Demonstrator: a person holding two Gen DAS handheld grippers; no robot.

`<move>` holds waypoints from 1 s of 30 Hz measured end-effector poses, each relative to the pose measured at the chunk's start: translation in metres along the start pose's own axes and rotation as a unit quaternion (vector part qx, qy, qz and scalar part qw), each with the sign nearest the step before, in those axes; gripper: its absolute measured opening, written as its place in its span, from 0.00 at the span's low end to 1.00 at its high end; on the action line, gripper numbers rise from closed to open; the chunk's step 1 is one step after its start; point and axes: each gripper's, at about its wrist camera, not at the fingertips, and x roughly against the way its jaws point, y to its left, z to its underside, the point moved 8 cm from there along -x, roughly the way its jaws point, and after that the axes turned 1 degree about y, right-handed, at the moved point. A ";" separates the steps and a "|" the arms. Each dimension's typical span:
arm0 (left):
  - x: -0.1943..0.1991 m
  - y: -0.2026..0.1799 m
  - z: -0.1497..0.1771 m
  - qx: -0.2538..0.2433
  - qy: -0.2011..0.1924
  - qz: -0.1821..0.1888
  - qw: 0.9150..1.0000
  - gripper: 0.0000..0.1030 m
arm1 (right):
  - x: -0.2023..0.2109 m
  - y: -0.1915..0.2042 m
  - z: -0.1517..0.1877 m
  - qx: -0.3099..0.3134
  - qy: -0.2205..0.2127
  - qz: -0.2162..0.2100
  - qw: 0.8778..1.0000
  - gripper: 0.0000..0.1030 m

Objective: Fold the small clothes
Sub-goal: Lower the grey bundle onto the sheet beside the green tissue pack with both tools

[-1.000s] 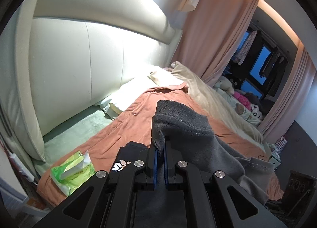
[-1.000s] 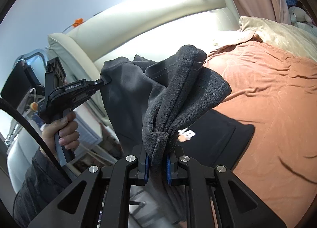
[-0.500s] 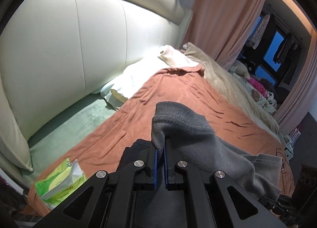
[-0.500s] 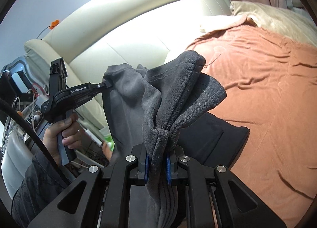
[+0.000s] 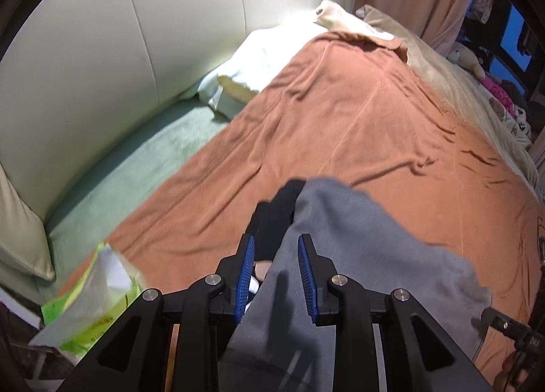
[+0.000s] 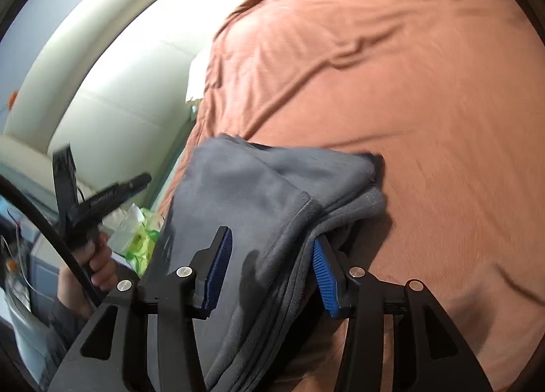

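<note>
Lying folded in soft layers on the rust-orange bedspread (image 5: 357, 126), the grey fleece garment (image 6: 272, 194) partly covers a black garment (image 5: 272, 215). Both the left gripper (image 5: 276, 272) and right gripper (image 6: 269, 272) hover over it with jaws spread wide, gripping nothing. Motion blur makes the lettering on the green tissue pack (image 5: 98, 293) unreadable.

You get warm indoor light glaring off the headboard (image 5: 102, 61); motion blur smears both views, fisheye bends edges.
</note>
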 end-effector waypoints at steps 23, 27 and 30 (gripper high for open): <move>-0.040 0.007 0.026 -0.003 0.054 0.036 0.998 0.36 | -0.007 -0.001 0.029 -0.045 -0.004 -0.064 0.997 0.28; -0.051 0.004 0.025 0.005 0.053 0.048 0.997 0.36 | -0.007 -0.002 0.030 -0.040 -0.007 -0.070 0.997 0.24; -0.056 0.000 0.026 -0.003 0.055 0.044 0.998 0.35 | -0.010 -0.002 0.029 -0.040 -0.006 -0.068 0.997 0.22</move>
